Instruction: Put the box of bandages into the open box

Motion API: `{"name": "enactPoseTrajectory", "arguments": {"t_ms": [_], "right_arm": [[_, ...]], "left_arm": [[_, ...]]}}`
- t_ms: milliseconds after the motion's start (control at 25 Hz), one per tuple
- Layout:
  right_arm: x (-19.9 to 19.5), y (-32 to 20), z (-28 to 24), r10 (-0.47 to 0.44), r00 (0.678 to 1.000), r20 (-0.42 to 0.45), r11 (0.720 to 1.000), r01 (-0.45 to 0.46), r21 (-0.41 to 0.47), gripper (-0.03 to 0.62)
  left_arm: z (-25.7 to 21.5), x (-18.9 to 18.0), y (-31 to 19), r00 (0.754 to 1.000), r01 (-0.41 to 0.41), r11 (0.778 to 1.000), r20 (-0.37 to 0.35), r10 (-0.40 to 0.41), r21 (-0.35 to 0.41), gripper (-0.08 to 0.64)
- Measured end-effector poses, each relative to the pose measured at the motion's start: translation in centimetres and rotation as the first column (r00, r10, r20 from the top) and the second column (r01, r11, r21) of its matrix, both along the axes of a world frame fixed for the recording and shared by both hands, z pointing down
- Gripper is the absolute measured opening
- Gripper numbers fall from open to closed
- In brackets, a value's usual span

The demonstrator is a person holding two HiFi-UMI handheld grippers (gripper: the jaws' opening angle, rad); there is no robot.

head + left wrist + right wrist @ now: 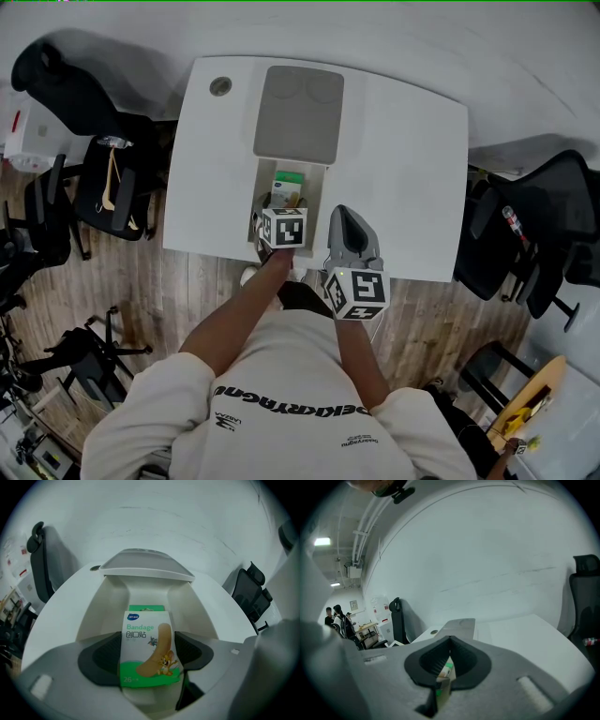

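The bandage box (288,187), white and green with a cartoon plaster print, stands upright between the jaws of my left gripper (286,204), which is shut on it. In the left gripper view the bandage box (149,648) hangs over the white inside of the open box (101,609), whose grey lid (145,569) is folded back behind. The open box (263,183) sits at the table's near edge, with its lid (298,112) lying flat beyond. My right gripper (346,214) is shut just right of the open box. Its tips (450,641) meet with nothing between them.
The white table (403,169) has a round cable hole (220,86) at its far left corner. Black office chairs stand at the left (103,183) and the right (534,234). People (336,617) stand far off in the room.
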State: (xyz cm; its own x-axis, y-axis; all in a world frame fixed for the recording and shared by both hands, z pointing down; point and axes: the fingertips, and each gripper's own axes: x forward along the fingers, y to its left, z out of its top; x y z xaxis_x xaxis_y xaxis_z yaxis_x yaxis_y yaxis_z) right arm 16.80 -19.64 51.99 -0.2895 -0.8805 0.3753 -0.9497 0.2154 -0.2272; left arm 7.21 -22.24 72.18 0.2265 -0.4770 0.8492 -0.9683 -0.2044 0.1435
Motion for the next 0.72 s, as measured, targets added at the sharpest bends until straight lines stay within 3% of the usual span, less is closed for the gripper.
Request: {"name": "enactPoseTrajectory", "arguments": {"t_ms": [720], "right_arm": [[0.09, -0.07, 0.00, -0.005, 1.000, 0.016, 1.000, 0.005, 0.001, -0.002]], "left_arm": [[-0.08, 0.28, 0.01, 1.000, -0.002, 1.000, -0.017, 0.002, -0.005, 0.366]]}}
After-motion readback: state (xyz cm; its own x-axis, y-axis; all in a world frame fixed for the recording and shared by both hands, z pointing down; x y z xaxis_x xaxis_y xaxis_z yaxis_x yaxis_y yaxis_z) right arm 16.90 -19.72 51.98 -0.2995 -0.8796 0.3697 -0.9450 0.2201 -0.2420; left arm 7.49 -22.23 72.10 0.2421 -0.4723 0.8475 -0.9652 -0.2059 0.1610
